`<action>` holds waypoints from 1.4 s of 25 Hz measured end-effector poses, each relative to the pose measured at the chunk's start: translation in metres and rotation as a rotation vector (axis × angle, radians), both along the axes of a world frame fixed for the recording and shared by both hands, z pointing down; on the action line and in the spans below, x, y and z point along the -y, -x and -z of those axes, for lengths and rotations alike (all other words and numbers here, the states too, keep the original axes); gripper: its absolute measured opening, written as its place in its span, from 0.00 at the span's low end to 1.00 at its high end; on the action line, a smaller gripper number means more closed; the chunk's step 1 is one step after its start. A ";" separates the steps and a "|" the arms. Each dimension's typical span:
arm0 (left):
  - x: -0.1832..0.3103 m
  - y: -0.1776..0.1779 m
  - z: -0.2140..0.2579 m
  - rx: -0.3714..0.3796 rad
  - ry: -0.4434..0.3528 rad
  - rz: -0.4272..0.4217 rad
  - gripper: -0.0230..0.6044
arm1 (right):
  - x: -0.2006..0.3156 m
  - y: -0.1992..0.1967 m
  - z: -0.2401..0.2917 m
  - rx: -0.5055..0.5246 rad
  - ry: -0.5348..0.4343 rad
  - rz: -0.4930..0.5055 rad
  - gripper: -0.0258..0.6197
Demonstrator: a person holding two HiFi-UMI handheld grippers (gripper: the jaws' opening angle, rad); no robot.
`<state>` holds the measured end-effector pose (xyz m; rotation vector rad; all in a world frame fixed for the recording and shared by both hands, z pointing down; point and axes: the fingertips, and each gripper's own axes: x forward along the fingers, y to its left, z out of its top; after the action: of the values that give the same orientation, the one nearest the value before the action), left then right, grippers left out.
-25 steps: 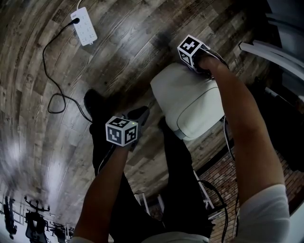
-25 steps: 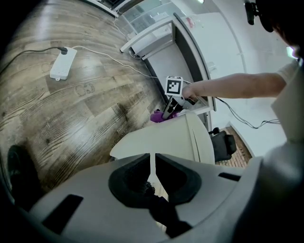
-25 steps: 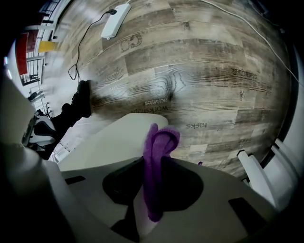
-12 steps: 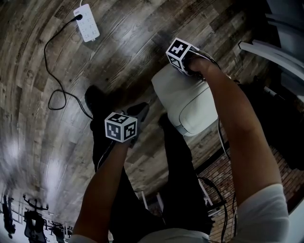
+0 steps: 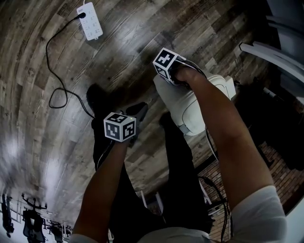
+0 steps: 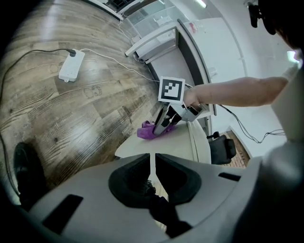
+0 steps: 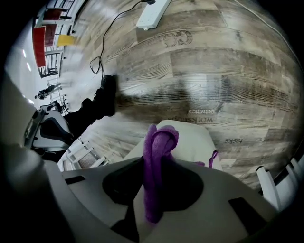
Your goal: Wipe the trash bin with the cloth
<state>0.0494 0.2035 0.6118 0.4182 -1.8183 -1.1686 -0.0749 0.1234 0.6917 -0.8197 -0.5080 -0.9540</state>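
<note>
Cloth [image 7: 158, 144] clamped in R gripper [image 6: 163, 125], touching bin [image 5: 191, 113] top.

I see my right gripper [image 7: 153, 166] clamped on a folded purple cloth [image 7: 160, 138], its bunched end over the white top of the trash bin [image 7: 195, 144]. Beyond lies the wooden floor [image 7: 199, 66], with a black shoe [image 7: 107, 93] at left and a white power strip [image 7: 153, 12] farther off.

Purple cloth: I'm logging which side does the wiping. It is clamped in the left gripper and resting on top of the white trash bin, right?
Not the left. The right gripper clamps the purple cloth, as the right gripper view shows; it does rest on top of the white trash bin. The left gripper is shut on nothing.
</note>
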 end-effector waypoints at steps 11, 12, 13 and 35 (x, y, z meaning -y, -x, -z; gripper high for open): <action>-0.014 -0.019 -0.008 -0.028 -0.006 0.036 0.09 | -0.020 -0.079 -0.013 -0.112 -0.023 -0.007 0.19; -0.016 -0.022 -0.010 -0.033 -0.005 0.040 0.09 | -0.022 -0.087 -0.013 -0.129 -0.020 -0.012 0.19; -0.018 -0.025 -0.011 -0.039 -0.005 0.043 0.09 | -0.026 -0.097 -0.012 -0.157 -0.015 -0.032 0.19; -0.015 -0.008 -0.044 -0.053 0.004 0.049 0.09 | -0.044 0.023 -0.037 -0.044 0.193 -0.091 0.19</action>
<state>0.0576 0.2188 0.6558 0.3389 -1.7935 -1.1982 -0.0981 0.1675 0.7284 -0.9800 -0.6009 -0.8098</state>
